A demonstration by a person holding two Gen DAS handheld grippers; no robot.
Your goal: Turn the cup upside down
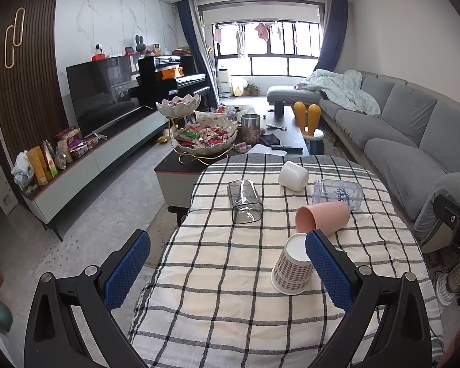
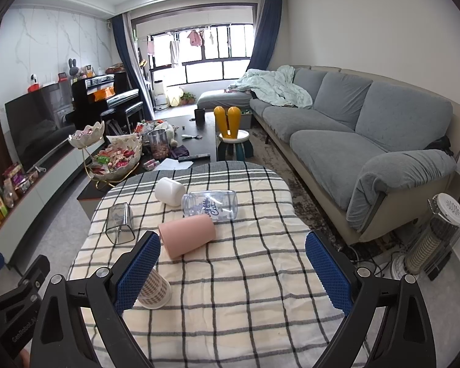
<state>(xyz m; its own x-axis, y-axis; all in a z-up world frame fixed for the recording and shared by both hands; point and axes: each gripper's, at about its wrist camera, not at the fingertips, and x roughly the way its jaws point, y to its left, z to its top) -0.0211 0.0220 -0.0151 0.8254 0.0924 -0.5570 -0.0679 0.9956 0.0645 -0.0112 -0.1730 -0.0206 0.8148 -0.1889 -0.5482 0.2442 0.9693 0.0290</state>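
Left wrist view: my left claw (image 1: 227, 263) is spread wide, gripping nothing, hanging over the bench's (image 1: 230, 312) left edge. The plaid paper cup (image 1: 293, 268) stands mouth-down against the right finger, pink cup (image 1: 322, 218) lying just behind.

Right wrist view: right claw (image 2: 233, 266) is wide open too, lots of bare checked cloth between the fingers. Here my left finger covers most of the paper cup (image 2: 155, 289).

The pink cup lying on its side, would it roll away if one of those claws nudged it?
Probably: the pink cup lies sideways on its round wall, so it would likely roll, curving because it tapers. The checked tablecloth may slow it.
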